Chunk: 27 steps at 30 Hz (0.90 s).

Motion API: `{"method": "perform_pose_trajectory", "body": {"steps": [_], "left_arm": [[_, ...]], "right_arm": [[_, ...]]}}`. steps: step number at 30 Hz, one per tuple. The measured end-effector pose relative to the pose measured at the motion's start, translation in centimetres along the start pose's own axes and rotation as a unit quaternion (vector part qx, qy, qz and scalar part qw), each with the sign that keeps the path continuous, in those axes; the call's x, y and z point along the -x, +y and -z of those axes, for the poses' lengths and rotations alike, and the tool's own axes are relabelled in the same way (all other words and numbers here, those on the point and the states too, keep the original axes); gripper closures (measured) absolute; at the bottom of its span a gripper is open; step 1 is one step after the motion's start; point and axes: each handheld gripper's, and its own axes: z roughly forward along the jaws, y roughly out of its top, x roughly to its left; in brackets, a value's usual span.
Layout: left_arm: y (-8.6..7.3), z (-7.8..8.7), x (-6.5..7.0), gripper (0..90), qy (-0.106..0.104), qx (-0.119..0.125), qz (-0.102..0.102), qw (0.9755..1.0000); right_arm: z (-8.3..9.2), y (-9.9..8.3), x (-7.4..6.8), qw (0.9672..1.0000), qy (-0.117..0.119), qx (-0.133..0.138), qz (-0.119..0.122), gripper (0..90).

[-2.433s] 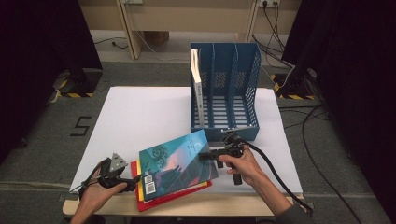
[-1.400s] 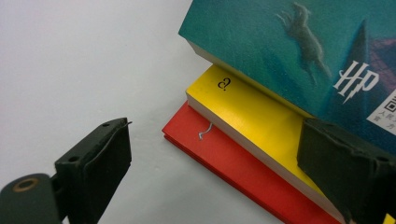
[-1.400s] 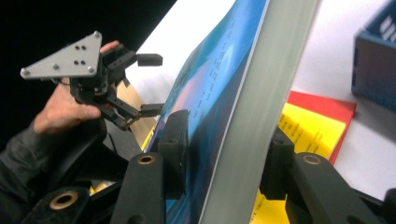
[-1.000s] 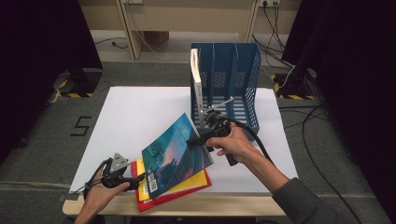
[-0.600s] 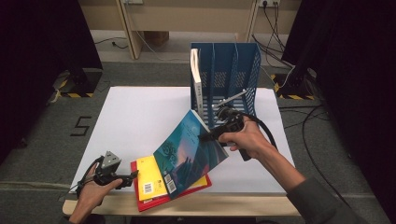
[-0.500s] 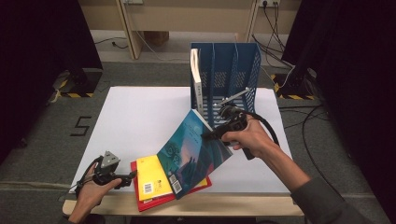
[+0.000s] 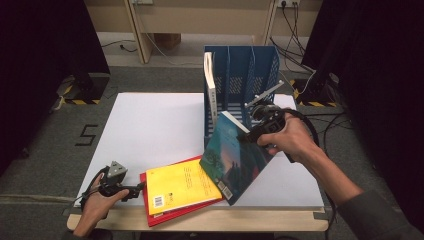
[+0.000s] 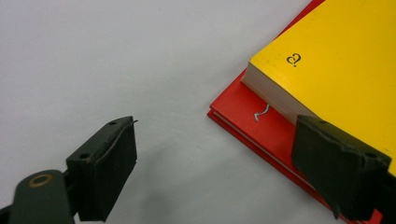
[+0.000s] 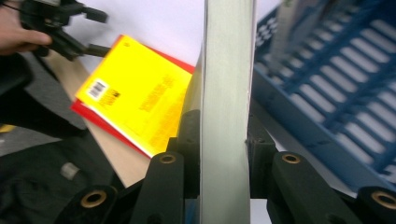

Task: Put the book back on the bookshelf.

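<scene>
The left claw (image 7: 131,189) rests with jaws apart on the counter (image 7: 150,130), just beside the yellow book (image 7: 182,182) stacked on a red one (image 8: 261,126). To the right, the right claw (image 7: 248,134) is clamped on the teal book (image 7: 232,157), tilted up on its lower corner before the blue file rack (image 7: 240,75).

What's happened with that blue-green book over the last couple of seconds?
The right hand-held gripper, clamped on the blue-green book, has lifted it off the stack and tipped it nearly upright toward the blue file rack. That uncovered the yellow book on the red one. The left hand-held gripper stays open beside them; the white book in the rack hasn't moved.
</scene>
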Motion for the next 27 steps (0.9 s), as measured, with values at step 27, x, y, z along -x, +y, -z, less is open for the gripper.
{"method": "perform_pose_trajectory", "body": {"steps": [27], "left_arm": [[0.0, -0.2, 0.1, 11.7, -0.002, 0.004, 0.001, 1.0000]], "right_arm": [[0.7, -2.3, 2.7, 0.9951, -0.080, -0.058, -0.002, 72.2]]}}
